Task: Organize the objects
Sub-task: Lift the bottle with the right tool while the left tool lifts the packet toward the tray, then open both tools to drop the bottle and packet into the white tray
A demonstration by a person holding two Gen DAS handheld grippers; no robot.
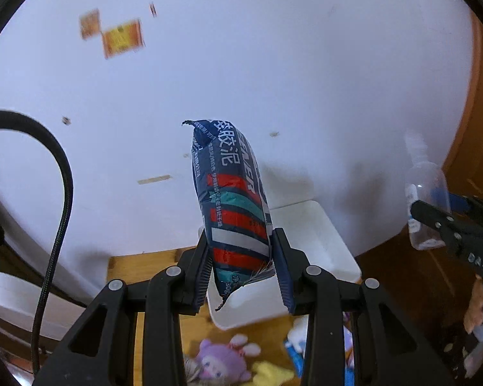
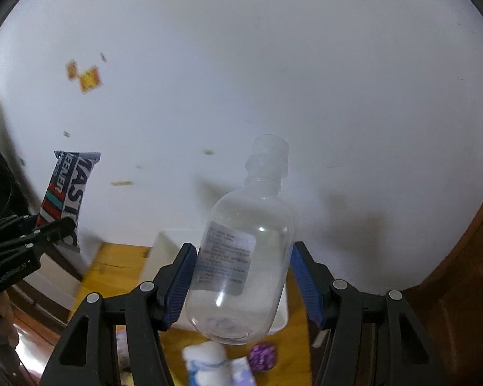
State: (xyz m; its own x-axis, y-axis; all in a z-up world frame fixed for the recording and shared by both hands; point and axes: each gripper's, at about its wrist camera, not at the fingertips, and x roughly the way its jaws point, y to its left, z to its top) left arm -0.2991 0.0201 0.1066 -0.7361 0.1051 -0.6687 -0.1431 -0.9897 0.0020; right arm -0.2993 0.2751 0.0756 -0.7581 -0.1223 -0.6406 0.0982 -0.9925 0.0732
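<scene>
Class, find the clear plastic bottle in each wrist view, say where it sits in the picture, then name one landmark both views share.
Left wrist view: the clear plastic bottle is at the far right edge, held by the right gripper.
Right wrist view: the bottle sits centre, low, between the gripper's blue pads.
Shared landmark: the white bin on the wooden surface below.

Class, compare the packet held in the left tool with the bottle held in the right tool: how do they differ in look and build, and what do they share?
The packet is opaque, printed in dark blue with red, teal and white stripes; the bottle is clear and looks empty, with a small white label. The packet is a soft wrapper with crimped, torn ends; the bottle is rigid, rounded and capped. Both are clamped near their lower end, pointing up, above a white bin.
</scene>
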